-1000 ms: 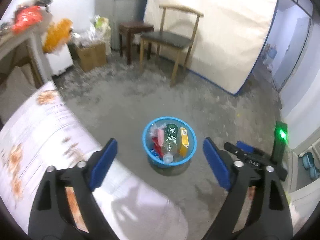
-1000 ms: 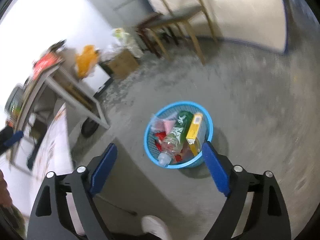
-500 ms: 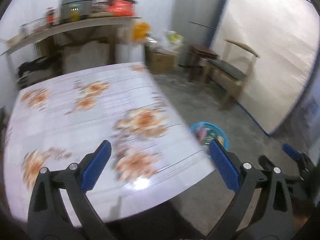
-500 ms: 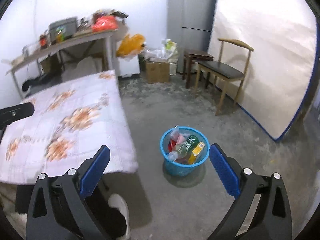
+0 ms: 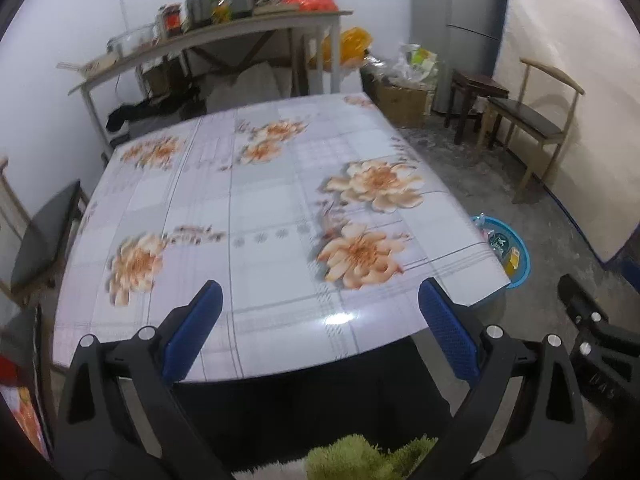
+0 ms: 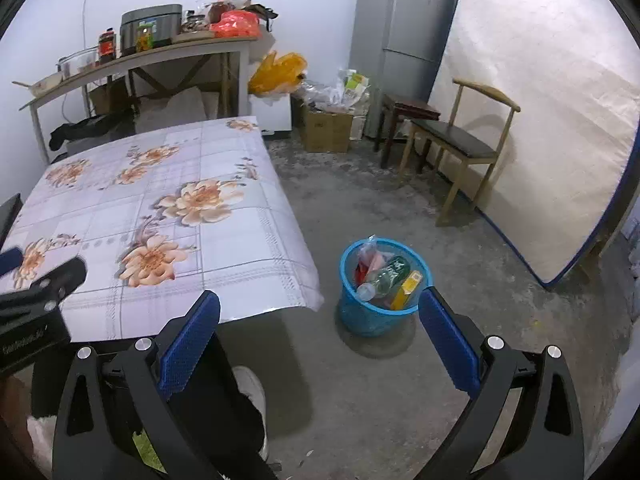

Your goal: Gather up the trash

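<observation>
A blue trash basket stands on the concrete floor right of the table. It holds a clear plastic bottle, a yellow box and red and pink wrappers. In the left wrist view the basket peeks out past the table's right corner. My left gripper is open and empty over the near edge of the floral table. My right gripper is open and empty, held above the floor near the basket.
The floral tablecloth covers the table. A wooden chair, a small stool, a fridge and a leaning mattress line the far right. A cluttered shelf table and cardboard box stand behind. A dark chair sits left.
Both grippers have pulled up and back from over the basket. The left view has swung left from the basket to the table top. Both stay open and empty.
</observation>
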Available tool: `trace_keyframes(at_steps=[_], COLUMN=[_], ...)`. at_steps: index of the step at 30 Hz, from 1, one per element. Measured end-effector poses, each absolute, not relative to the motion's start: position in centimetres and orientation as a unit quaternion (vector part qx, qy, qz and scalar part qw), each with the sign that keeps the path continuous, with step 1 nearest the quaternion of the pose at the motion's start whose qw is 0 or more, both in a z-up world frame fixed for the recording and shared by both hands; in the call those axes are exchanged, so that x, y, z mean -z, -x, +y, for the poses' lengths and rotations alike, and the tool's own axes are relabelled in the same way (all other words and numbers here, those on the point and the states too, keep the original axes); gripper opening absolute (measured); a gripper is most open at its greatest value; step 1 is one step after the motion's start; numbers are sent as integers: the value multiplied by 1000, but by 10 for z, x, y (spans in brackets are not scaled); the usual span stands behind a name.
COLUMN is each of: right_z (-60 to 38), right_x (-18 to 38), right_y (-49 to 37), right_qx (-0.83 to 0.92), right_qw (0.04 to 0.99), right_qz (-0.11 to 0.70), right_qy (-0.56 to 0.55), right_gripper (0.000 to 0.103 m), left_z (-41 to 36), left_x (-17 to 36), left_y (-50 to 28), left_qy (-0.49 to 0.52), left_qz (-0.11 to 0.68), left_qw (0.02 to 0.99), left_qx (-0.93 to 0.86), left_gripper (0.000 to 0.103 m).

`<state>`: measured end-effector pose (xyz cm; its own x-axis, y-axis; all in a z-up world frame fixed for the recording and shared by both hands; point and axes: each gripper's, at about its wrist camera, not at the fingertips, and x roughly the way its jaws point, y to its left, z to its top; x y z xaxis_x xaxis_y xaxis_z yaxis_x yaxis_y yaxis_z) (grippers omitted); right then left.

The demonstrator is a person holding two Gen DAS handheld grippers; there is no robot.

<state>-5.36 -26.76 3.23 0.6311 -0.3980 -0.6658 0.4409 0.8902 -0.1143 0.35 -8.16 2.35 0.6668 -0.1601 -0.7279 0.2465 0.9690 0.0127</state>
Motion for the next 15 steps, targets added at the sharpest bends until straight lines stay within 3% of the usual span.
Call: trace_keyframes(at_steps=[15], right_z=[-288], right_x=[-29], right_y=[56], right_qx=[270], right_qw=[887], right_qz=[371], right_qy=[-52], right_gripper=[97], left_z=[-75], left_x=[-18], left_y=[2], left_qy=[-58], left_qz=[389], left_qw=[917], left_qx=[63], left_gripper=[94])
